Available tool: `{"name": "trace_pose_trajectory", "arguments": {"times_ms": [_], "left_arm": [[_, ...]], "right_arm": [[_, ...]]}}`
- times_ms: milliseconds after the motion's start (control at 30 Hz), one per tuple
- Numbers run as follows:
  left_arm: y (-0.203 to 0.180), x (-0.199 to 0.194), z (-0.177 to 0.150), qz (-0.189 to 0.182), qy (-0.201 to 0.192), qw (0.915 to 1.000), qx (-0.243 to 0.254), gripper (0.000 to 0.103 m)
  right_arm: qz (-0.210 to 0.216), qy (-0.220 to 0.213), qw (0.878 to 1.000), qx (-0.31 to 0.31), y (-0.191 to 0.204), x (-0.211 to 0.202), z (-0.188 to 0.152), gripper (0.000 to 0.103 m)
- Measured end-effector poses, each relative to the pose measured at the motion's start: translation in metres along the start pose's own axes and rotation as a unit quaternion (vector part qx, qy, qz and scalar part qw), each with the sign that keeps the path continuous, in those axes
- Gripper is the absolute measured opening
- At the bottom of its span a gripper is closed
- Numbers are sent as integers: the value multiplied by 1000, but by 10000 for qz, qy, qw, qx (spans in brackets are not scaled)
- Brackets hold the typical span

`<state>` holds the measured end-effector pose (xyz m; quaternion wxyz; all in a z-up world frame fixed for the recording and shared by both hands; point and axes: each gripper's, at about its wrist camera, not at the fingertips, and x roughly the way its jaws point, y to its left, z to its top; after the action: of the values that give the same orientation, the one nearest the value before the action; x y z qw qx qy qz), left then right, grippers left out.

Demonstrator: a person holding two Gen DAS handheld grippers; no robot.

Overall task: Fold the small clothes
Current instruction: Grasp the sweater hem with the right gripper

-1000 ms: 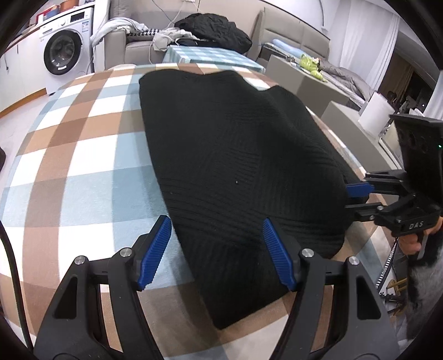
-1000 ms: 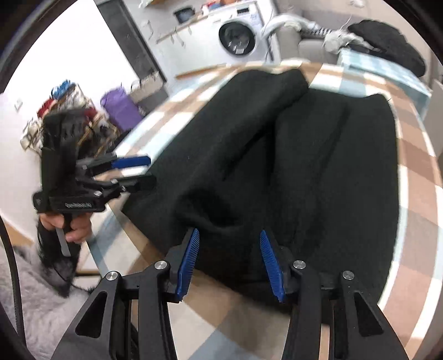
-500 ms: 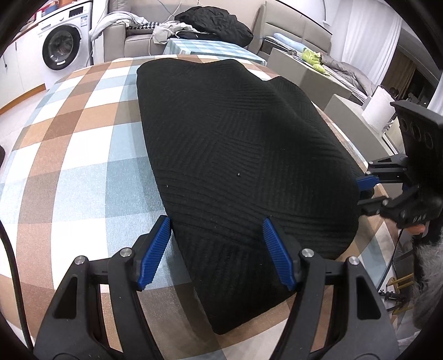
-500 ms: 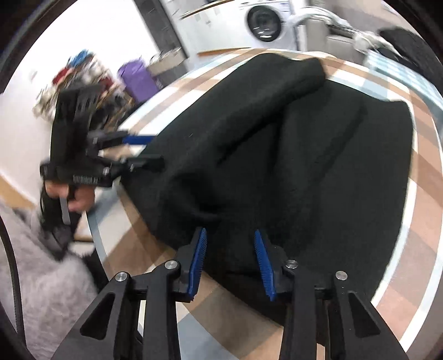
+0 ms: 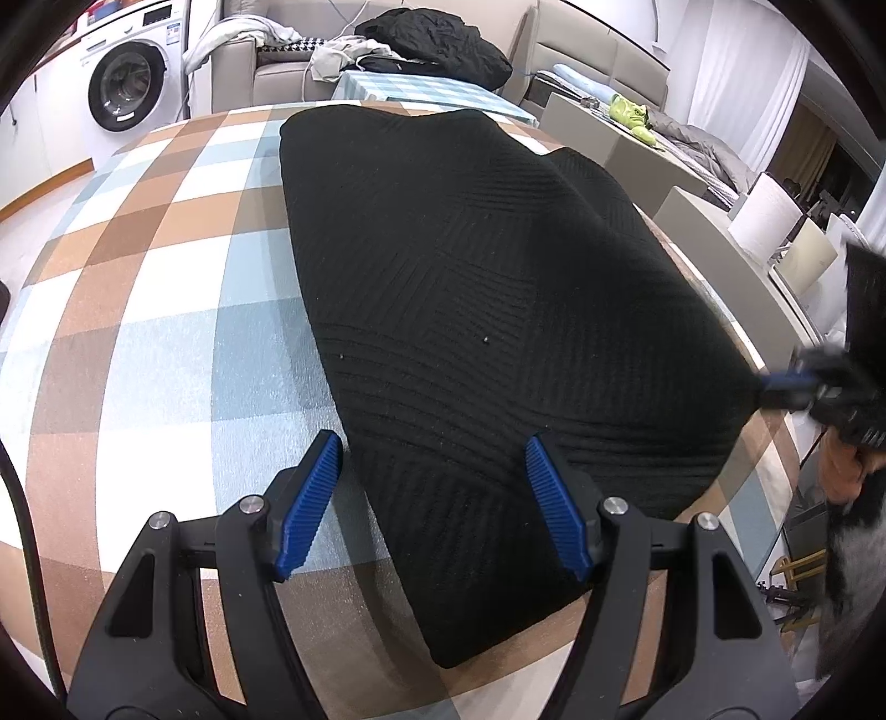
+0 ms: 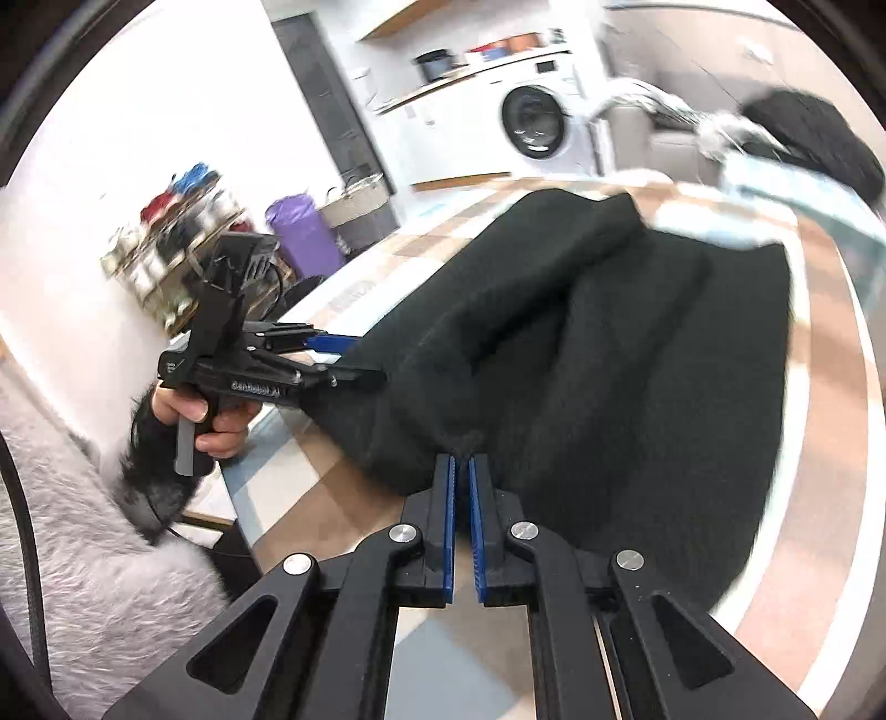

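R gripper [image 6: 462,462]: blue pads pressed together, pinching the near hem of the black knit garment [image 6: 609,360], cloth bunched at the tips. L gripper [image 5: 432,471]: fingers spread, astride the garment's near left edge, pads not pressing it. Garment lies partly folded on the checked tablecloth [image 5: 155,310], w/ a thick fold running far. Left hand [image 6: 213,415] grips the L handle at the table's near left corner. Beyond, far: washing machine [image 5: 130,83], sofa w/ piled clothes [image 5: 432,39]. Nothing blocks either gripper.

Matt ribbed black knit garment [image 5: 487,310] on woven checked cloth [image 5: 166,310].
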<state>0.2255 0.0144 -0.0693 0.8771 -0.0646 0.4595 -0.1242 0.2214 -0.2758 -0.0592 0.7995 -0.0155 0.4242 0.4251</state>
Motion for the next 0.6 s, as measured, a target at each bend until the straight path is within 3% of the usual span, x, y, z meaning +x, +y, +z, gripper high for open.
{"name": "trace_pose_trajectory", "arguments": {"times_ms": [100, 167, 267, 367, 500, 567, 600], "left_arm": [[0, 0, 0, -5, 6, 10000, 17, 66], [0, 0, -1, 3, 14, 10000, 12, 66], [0, -2, -2, -12, -5, 10000, -14, 66], [0, -4, -2, -8, -50, 10000, -23, 66], [1, -9, -2, 16, -97, 9999, -68, 66], [2, -13, -2, 39, -137, 9999, -92, 66], [4, -15, -2, 50, -155, 9998, -114, 66]], "right_arm": [[-351, 401, 9984, 212, -4, 9, -18, 5], [-224, 518, 9979, 333, -4, 5, -19, 7], [-244, 214, 9991, 280, 3, -7, -6, 23], [-473, -112, 9963, 704, -5, 1, 25, 43], [-276, -200, 9930, 1130, -17, 38, 70, 45], [-170, 29, 9938, 1094, -17, 66, 87, 44], [-382, 204, 9915, 1227, -20, 82, 93, 34]]}}
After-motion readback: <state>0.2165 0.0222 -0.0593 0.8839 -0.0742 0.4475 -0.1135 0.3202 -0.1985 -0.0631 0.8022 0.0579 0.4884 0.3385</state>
